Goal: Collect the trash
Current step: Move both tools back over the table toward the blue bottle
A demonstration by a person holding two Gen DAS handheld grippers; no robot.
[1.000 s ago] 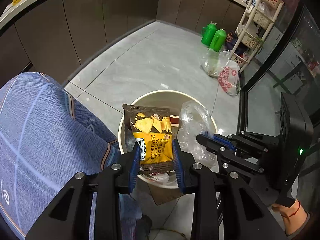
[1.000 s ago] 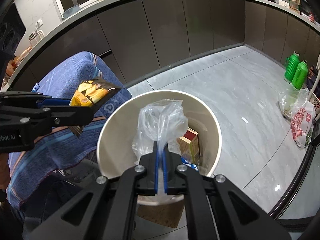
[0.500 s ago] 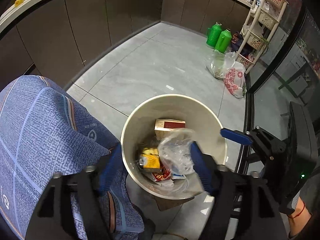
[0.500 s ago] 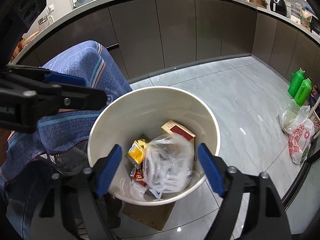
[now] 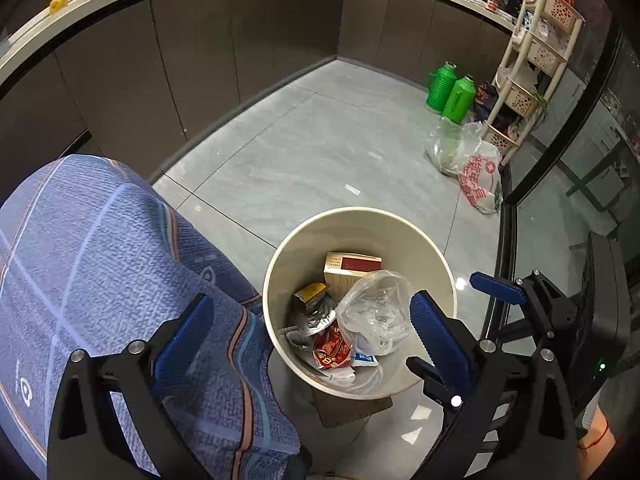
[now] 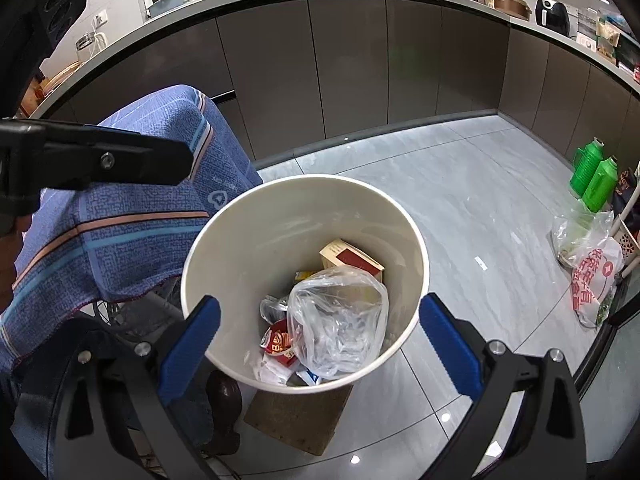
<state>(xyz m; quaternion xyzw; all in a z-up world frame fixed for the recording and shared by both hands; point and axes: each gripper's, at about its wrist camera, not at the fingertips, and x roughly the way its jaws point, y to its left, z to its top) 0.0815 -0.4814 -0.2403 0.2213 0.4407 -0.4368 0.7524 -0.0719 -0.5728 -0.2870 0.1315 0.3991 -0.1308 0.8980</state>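
Observation:
A round cream bin (image 5: 436, 252) (image 6: 192, 264) stands on the grey tile floor. Inside lie a clear plastic bag (image 5: 376, 316) (image 6: 340, 320), a crumpled cracker bag (image 5: 314, 306), a red and cream carton (image 5: 350, 266) (image 6: 350, 258) and a red wrapper (image 5: 330, 350) (image 6: 278, 342). My left gripper (image 5: 310, 340) is open and empty above the bin's near rim. My right gripper (image 6: 320, 348) is open and empty over the bin. The right gripper's blue fingers (image 5: 496, 286) show at the right of the left wrist view.
A chair draped in blue patterned cloth (image 5: 100, 272) (image 6: 132, 216) stands left of the bin. A brown board (image 6: 296, 420) lies under the bin. Two green flasks (image 5: 450, 92), plastic bags (image 5: 476, 172) and a cream rack (image 5: 528, 60) stand far right. Dark cabinets line the back.
My left gripper opened and dropped the cracker bag into the bin. My right gripper opened and dropped the clear plastic bag into the bin. Both have since drawn back.

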